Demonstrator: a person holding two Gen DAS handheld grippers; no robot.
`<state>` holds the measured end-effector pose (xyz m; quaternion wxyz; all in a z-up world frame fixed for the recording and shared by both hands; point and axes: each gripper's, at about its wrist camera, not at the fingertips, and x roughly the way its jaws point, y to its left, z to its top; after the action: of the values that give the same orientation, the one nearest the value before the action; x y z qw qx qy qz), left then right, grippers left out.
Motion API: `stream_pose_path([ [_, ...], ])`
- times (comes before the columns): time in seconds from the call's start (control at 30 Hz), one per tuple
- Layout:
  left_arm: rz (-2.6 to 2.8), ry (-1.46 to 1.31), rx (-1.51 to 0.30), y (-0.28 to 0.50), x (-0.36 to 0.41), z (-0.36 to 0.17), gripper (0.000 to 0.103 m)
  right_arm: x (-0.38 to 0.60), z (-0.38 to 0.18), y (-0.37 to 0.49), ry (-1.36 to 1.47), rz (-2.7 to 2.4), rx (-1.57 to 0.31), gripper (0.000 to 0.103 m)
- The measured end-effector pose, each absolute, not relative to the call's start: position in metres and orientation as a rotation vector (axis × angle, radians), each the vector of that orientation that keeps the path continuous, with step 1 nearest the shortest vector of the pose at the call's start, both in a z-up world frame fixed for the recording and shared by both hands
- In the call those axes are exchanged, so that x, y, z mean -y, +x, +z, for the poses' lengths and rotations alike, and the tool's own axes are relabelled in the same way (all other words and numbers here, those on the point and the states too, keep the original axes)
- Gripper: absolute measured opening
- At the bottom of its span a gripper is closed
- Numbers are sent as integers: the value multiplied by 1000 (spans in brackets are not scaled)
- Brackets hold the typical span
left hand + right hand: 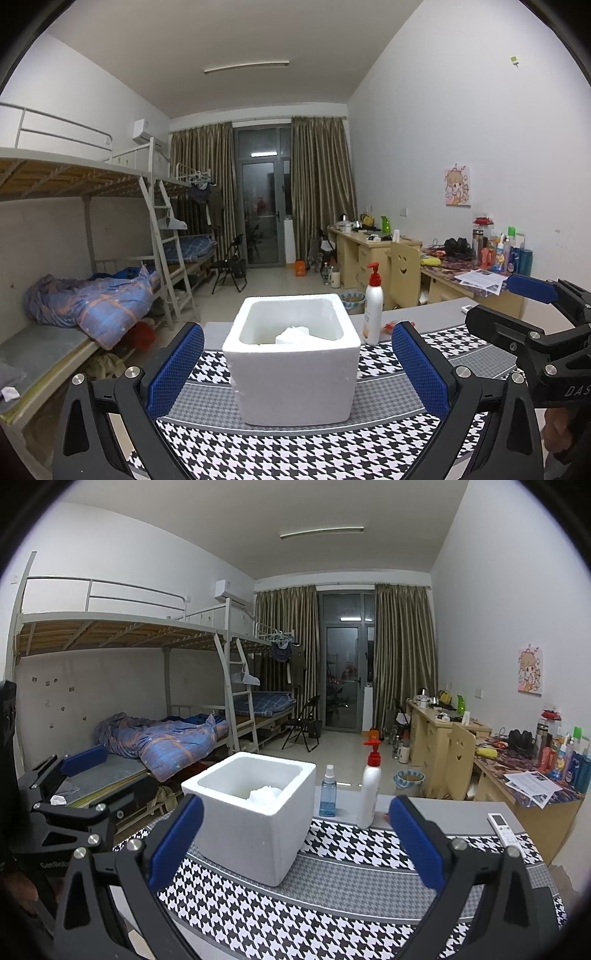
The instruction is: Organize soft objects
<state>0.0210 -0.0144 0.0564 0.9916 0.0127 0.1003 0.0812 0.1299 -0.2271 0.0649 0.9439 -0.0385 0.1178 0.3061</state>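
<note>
Both grippers hold their blue-padded fingers wide apart, gripping nothing: the left gripper [297, 365] squarely faces a white foam box [291, 354], the right gripper [295, 843] sees it corner-on. White soft material [293, 334] lies inside. Only the right view shows a blue spray bottle [328, 792] and remote [504, 829]. A houndstooth cloth [295, 450] covers the dormitory table.

Open left tongs [297, 363] flank white foam box [291, 373] on houndstooth cloth [295, 450].

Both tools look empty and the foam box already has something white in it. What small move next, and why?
Probably pull both back slightly to look around: the left tool and right tool are open and empty, the foam box holds white stuff, and no loose soft item shows on the cloth.
</note>
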Motion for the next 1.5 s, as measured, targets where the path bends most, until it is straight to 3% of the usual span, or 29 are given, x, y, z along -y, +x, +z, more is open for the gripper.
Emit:
stream_pose_path([
  [1.5,107,-20,-234,10,26,5,102,265,7,114,-14,557,-249,102],
])
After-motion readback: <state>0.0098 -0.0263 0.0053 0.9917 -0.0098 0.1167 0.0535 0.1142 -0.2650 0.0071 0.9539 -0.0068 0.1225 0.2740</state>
